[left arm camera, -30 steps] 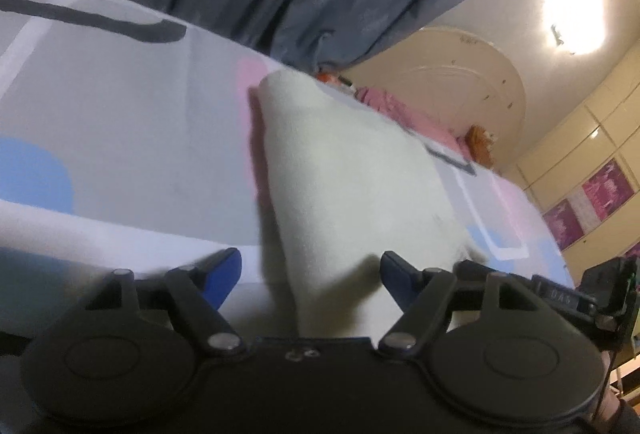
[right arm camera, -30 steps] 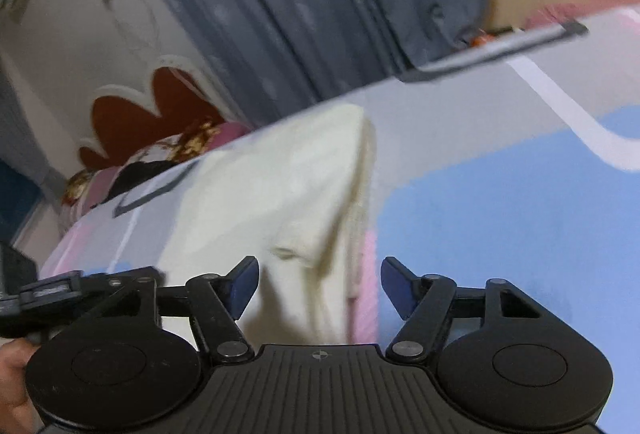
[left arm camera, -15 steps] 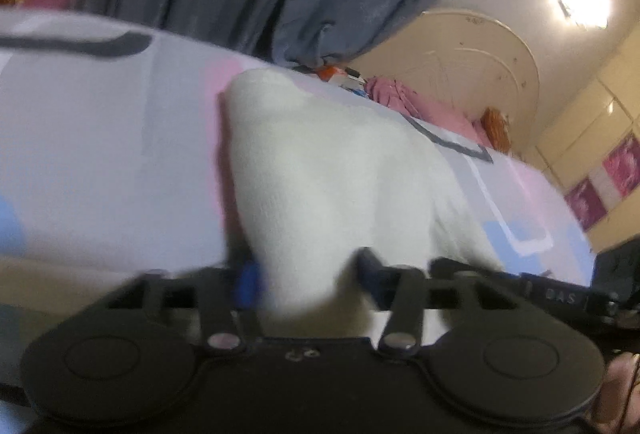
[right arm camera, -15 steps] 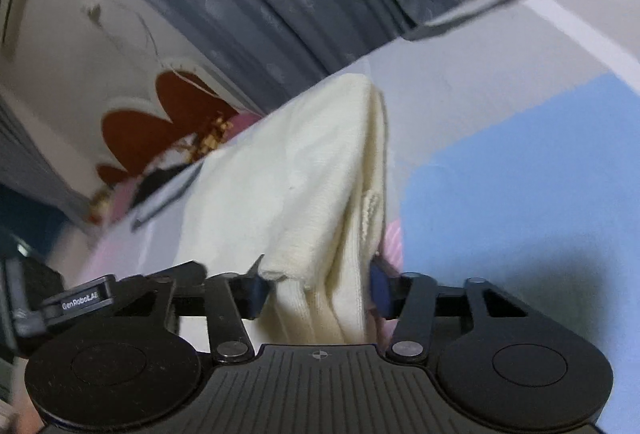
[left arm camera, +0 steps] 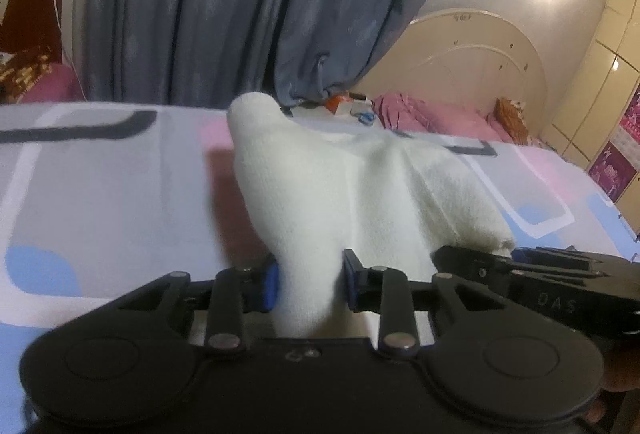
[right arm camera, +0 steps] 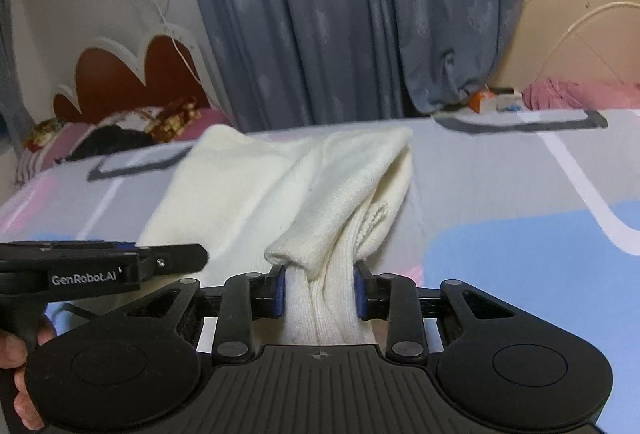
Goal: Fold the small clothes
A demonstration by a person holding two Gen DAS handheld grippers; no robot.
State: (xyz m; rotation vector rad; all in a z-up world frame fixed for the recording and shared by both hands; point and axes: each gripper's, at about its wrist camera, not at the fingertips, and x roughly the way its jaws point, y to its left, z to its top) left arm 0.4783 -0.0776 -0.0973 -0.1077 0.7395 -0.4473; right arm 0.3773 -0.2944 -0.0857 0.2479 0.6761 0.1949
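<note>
A cream knitted garment (left arm camera: 352, 185) is spread on a bed sheet (left arm camera: 100, 185) printed with grey, pink, blue and white shapes. The near edge of the garment is gathered and raised off the sheet at two places, one in each tool.

In the left wrist view, the left tool (left arm camera: 310, 284) is clamped on a bunched fold of the garment; the cloth is pressed between the two blue pads (left arm camera: 271, 286) and fills the gap between them. From that grip the fabric rises to a rounded peak at the far end and slopes down to the right. The right tool (left arm camera: 532, 274) is seen at the right edge of this view, just beside the garment's near right corner.

In the right wrist view, the right tool (right arm camera: 319, 292) is closed on a thick, ribbed bundle of the same garment (right arm camera: 248, 193), with a folded-over layer lying across the top of the bundle beside the left pad. The left tool (right arm camera: 104, 266), marked "GenRobot.AI", is seen at the left edge, held in a hand (right arm camera: 20, 374).

A grey-blue curtain (right arm camera: 360, 17) hangs behind the bed. A cream headboard (left arm camera: 464, 53) and pink bedding (left arm camera: 432, 115) stand at the far right.
</note>
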